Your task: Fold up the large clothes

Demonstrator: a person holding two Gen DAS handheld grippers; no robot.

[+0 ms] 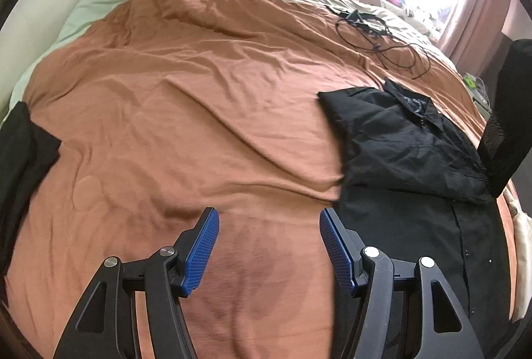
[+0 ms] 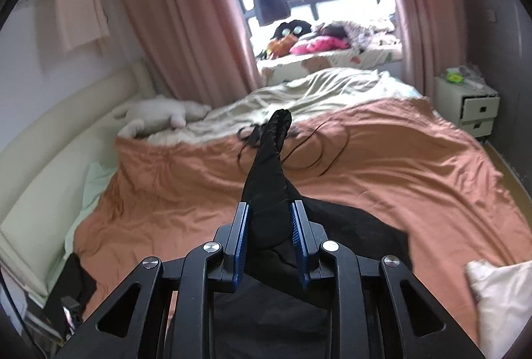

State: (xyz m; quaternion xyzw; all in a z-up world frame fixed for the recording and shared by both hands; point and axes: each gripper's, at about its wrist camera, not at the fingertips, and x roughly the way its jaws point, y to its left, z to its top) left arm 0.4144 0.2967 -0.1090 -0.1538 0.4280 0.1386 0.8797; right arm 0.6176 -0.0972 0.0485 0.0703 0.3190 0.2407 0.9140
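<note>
The black shirt (image 1: 415,159) lay on the orange bedspread (image 1: 199,112), toward the 4 o'clock side of the left wrist view, with its collar and button placket showing. One garment under work was counted; a second dark cloth (image 1: 23,139) sat at the 9 o'clock edge, its kind not determinable.

The right gripper (image 2: 269,226) was clamped on a bunched part of the shirt, which stood up from the jaws toward 12 o'clock as a twisted strip. The left gripper (image 1: 269,246) stood with jaws apart and nothing between them, above bare bedspread, with the shirt's edge just beside its right finger.

Handling judgement: the fabric appeared thin, limp and light. It would sag and twist under a single grip and would hold no shape unsupported. A hem edge or shoulder seam was the preferred hold for the free gripper, to spread the cloth flat.

Also counted: one tangled black cable (image 1: 372,36) at 1 o'clock and one white plush toy (image 2: 159,119) near the headboard.
</note>
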